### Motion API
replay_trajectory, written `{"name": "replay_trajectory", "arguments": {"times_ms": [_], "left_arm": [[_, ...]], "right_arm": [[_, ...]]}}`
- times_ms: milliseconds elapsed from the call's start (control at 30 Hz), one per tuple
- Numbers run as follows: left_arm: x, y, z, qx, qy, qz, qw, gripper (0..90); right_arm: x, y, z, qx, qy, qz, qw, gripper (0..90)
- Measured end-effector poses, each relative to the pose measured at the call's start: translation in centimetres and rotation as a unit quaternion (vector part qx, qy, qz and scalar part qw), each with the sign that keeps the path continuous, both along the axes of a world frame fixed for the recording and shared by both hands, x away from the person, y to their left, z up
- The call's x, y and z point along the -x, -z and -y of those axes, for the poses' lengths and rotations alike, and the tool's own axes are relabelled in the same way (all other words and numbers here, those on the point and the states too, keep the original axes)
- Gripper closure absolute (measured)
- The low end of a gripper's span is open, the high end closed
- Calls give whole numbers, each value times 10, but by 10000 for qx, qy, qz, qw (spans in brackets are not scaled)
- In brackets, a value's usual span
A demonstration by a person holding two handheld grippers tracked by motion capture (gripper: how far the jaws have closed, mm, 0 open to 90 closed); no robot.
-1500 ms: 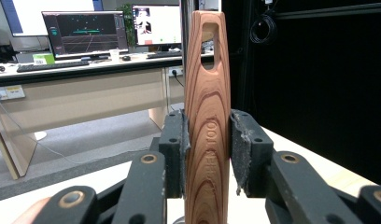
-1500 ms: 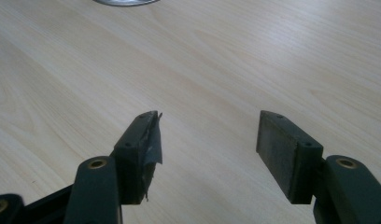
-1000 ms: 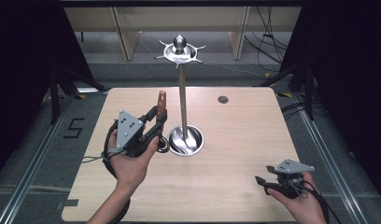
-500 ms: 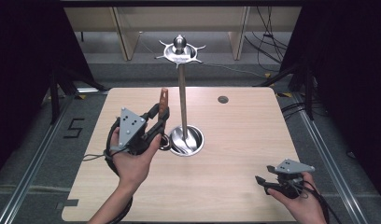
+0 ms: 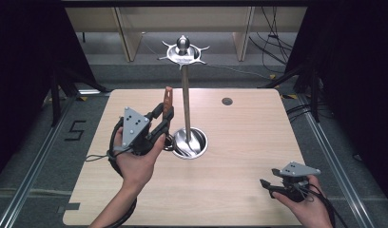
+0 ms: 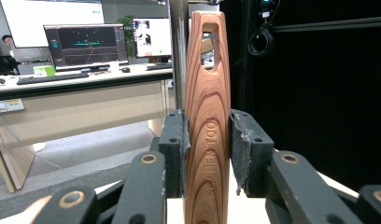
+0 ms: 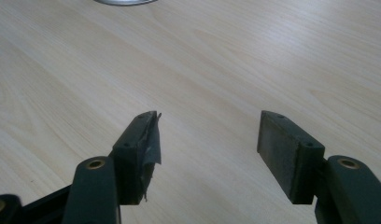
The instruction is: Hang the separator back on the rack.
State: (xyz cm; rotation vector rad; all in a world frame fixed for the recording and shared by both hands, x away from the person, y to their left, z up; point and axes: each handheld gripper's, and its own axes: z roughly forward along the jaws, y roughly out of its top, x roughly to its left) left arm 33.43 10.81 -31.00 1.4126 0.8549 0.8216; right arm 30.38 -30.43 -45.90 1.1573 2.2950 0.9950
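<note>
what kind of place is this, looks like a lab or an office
Probably a lab or test room rigged for recording: a bare wooden table stands between dark curtains, cables trail over the floor, and the left gripper view shows a desk with monitors and a keyboard.

Steel stand [image 5: 185, 102] beside left gripper [image 5: 160, 119]
</note>
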Motion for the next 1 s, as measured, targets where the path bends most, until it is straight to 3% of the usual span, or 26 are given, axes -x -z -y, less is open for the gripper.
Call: {"name": "replay_trajectory", "arguments": {"times_ms": [133, 167, 400, 433, 567, 667, 733, 800, 833, 900, 1000], "left_arm": [[-1, -2, 1, -78, -4, 89, 9999, 672], [-1, -2, 2, 26, 22, 15, 10000, 672], [-1, -5, 5, 40, 35, 55, 10000, 672], [-2, -6, 4, -42, 19, 144, 9999, 672], [-2, -6, 5, 27, 38, 60, 10000, 672], [-3, -8, 4, -51, 19, 167, 9998, 672], [-3, -8, 6, 41, 40, 88, 9999, 672], [-4, -9, 5, -43, 19, 173, 9998, 672], [-3, -9, 6, 30, 40, 80, 10000, 672], [-5, -11, 5, -44, 22, 176, 9998, 672], [-6, -11, 7, 42, 40, 97, 9999, 672]], "right_arm": [[-1, 1, 0, 28, -29, 44, 10000, 392], [0, 1, 0, 24, -25, 45, 10000, 392], [1, 0, 0, -47, 34, -10, 10000, 392], [1, 0, 0, -48, 37, -10, 10000, 392], [0, 1, 0, 8, 10, 35, 10000, 392], [0, 1, 0, 15, -11, 56, 10000, 391], [0, 0, 0, -25, 37, -19, 10000, 391], [-1, 1, 1, 57, -41, 48, 10000, 391], [1, 0, -1, -17, 47, -62, 10000, 391], [0, 0, 0, 8, 14, -31, 10000, 391], [0, 1, 0, -9, 0, 36, 10000, 391]]}}
